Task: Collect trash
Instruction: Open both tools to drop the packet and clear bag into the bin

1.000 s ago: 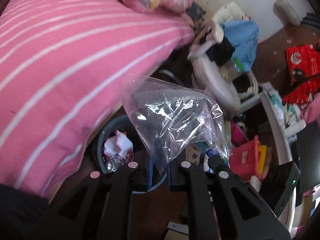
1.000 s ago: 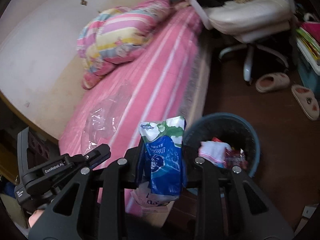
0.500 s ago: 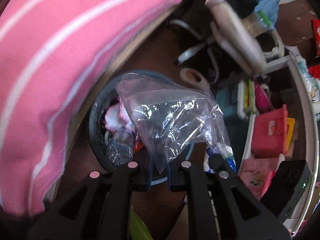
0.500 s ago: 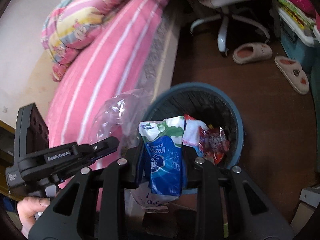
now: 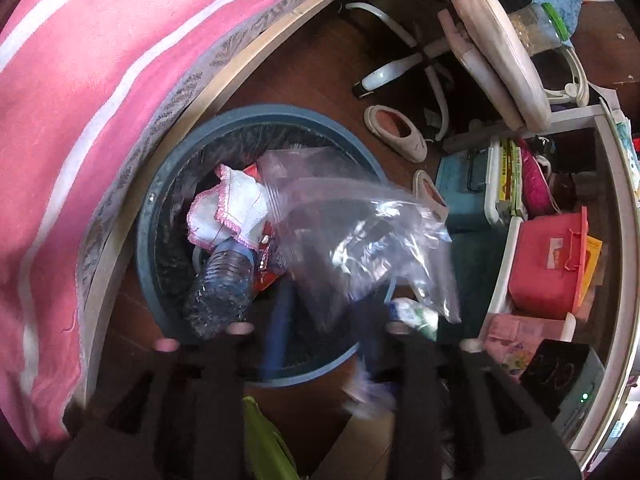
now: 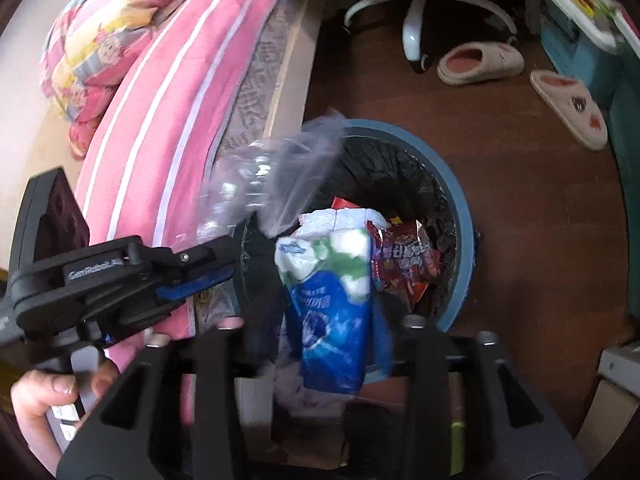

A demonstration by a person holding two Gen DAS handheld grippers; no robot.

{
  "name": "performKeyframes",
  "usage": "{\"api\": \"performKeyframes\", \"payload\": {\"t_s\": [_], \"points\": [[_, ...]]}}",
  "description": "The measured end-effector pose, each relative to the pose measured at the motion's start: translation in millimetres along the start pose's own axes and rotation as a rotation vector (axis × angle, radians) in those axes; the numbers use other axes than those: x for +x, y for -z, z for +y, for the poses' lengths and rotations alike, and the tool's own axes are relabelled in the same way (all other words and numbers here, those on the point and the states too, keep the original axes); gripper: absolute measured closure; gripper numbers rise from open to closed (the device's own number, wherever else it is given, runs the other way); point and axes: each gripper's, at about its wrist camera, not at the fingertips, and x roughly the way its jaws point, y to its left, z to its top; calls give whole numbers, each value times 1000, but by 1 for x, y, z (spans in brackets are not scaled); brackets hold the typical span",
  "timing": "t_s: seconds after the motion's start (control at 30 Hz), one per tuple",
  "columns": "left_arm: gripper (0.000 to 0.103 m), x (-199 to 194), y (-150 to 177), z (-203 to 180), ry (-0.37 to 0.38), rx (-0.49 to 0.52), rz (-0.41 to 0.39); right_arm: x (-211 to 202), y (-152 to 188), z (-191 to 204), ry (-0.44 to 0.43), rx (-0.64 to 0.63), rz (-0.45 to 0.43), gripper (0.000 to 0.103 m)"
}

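Above one bin: one clear bag, seemingly one wrapper.

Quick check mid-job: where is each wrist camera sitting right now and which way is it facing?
Left wrist: on the left tongs, facing down into the blue trash bin, clear plastic bag in front; only its own blurred fingers show.
Right wrist: on the right tongs, facing down and forward over the bin, blue-and-white wrapper between its fingers; the left tongs and the person's hand show.
Shared: bin, bag, pink bed, slippers.
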Motion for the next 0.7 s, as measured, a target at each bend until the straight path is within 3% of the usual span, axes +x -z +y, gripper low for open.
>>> {"api": "performKeyframes", "payload": {"t_s": [0.03,0.07,0.1,0.5,0.7], "points": [[47,-2,0,0,-2,-2,-12,-1,0,-1,0,9,-8,34],[44,-3,-1,0,-2,-4,-20,-2,0,-1,6,14,-20,24],[44,-4,-1,1,1,-9,-23,-4,0,-1,7,15,-28,21],[28,-32,-2,13,14,-78,-93,-22,0,16,-20,-3,-29,17],[22,-72,10,11,30,-88,-173,-50,4,34,-40,-42,-77,15]]}}
